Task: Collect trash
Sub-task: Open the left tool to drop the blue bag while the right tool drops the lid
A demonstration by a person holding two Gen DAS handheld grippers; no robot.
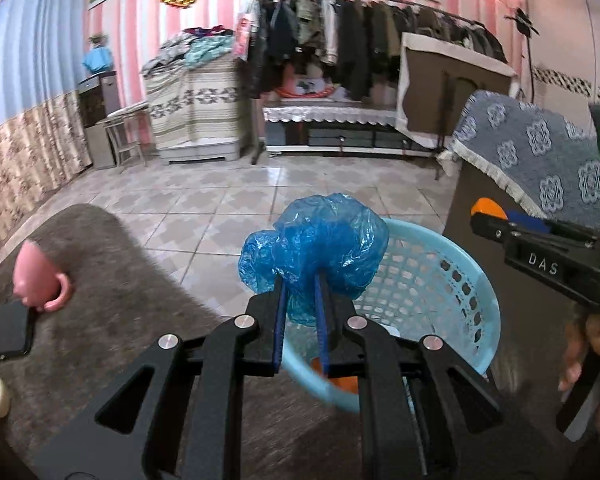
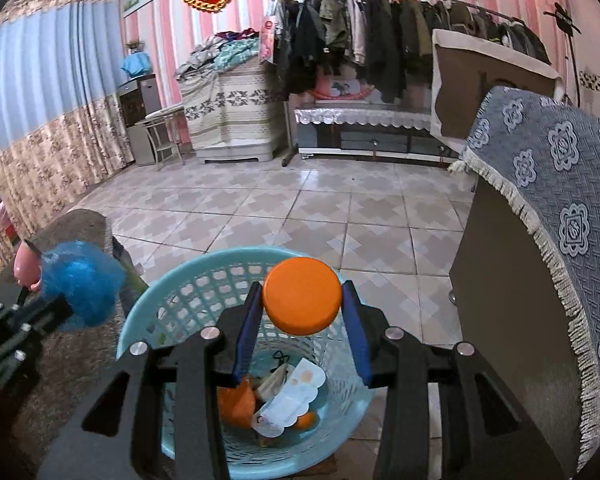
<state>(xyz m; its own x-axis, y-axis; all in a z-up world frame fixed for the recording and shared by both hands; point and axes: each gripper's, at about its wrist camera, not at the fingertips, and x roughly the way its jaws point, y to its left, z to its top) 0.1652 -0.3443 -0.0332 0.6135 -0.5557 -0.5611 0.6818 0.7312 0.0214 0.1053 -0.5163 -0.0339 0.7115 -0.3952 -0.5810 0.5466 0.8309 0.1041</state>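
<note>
My left gripper (image 1: 302, 280) is shut on a crumpled blue plastic bag (image 1: 320, 236), which hangs above the near left rim of a light blue perforated basket (image 1: 452, 276). In the right wrist view the same bag (image 2: 80, 280) shows at the left beside the basket (image 2: 204, 280). My right gripper (image 2: 302, 300) is shut on a round orange lid (image 2: 302, 295), held by its edges right over the basket's opening. Orange peel and paper wrappers (image 2: 292, 400) lie on the basket's bottom. In the left wrist view the right gripper (image 1: 500, 220) enters from the right with the orange lid (image 1: 488, 209).
A pink cup-like toy (image 1: 36, 280) and a black phone (image 1: 8, 332) lie on a brown fuzzy surface (image 1: 120, 280) at the left. A cabinet under a blue patterned cloth (image 2: 560, 200) stands close on the right. Tiled floor (image 2: 300, 208), a clothes rack and covered furniture lie beyond.
</note>
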